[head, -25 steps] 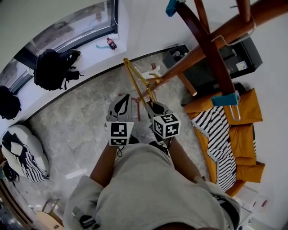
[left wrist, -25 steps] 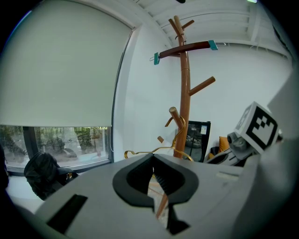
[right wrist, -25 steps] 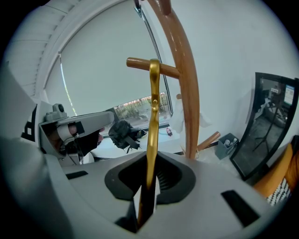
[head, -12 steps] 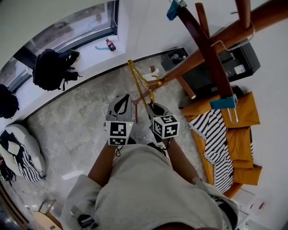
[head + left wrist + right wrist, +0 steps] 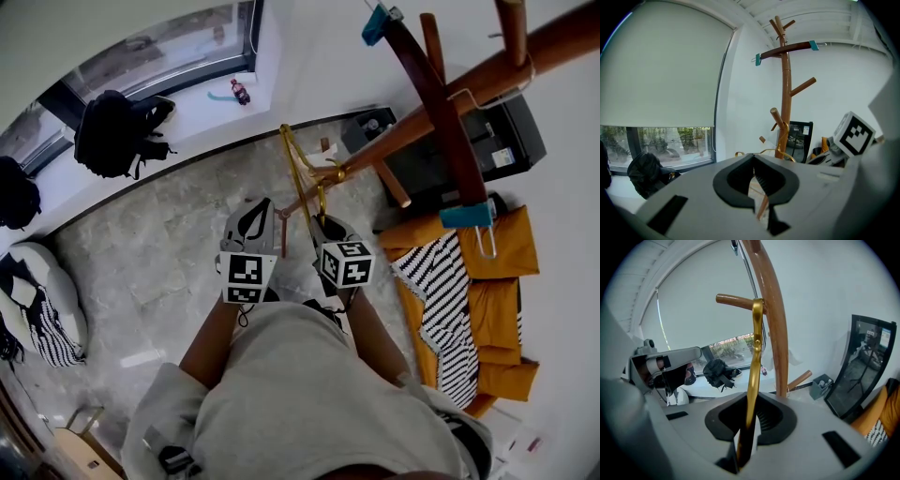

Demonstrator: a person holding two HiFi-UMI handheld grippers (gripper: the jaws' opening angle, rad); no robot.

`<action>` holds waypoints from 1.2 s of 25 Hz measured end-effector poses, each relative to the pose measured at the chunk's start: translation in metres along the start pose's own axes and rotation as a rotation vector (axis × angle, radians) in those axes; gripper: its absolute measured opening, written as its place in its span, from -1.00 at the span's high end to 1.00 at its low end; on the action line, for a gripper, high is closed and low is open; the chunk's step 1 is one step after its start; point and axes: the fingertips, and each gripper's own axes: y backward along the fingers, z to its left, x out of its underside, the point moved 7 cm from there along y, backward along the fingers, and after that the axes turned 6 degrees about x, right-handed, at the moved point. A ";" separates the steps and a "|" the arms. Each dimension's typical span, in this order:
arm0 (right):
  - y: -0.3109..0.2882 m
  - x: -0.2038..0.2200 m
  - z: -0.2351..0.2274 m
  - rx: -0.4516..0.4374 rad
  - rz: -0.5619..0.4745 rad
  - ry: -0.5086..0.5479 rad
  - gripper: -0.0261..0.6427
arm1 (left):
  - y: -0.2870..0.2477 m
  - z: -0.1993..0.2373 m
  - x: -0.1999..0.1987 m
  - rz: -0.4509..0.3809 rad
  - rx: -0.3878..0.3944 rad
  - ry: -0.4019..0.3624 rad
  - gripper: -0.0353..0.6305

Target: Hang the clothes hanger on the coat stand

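1. Right gripper (image 5: 324,225): fingers clamped on the gold clothes hanger (image 5: 298,155), which sits edge-on between them.
2. In the right gripper view the hanger runs up from the fingers toward 12 o'clock. Its top meets a wooden peg (image 5: 733,300) of the coat stand (image 5: 394,138) (in the left gripper view the hook looks looped over that peg).
3. Left gripper (image 5: 255,214): fingers nearly together, only a narrow slit. A thin brown rod (image 5: 761,206) shows in the slit; can't tell whether it is pinched.
4. In the head view the left gripper sits just beside the right gripper, at its 9 o'clock.
5. A dark hanger (image 5: 785,48) with teal clips hangs at the stand's top.
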 end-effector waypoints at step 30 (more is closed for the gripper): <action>0.093 0.032 -0.053 -0.106 -0.242 -0.017 0.22 | 0.039 -0.131 -0.002 0.025 -0.053 -0.007 0.86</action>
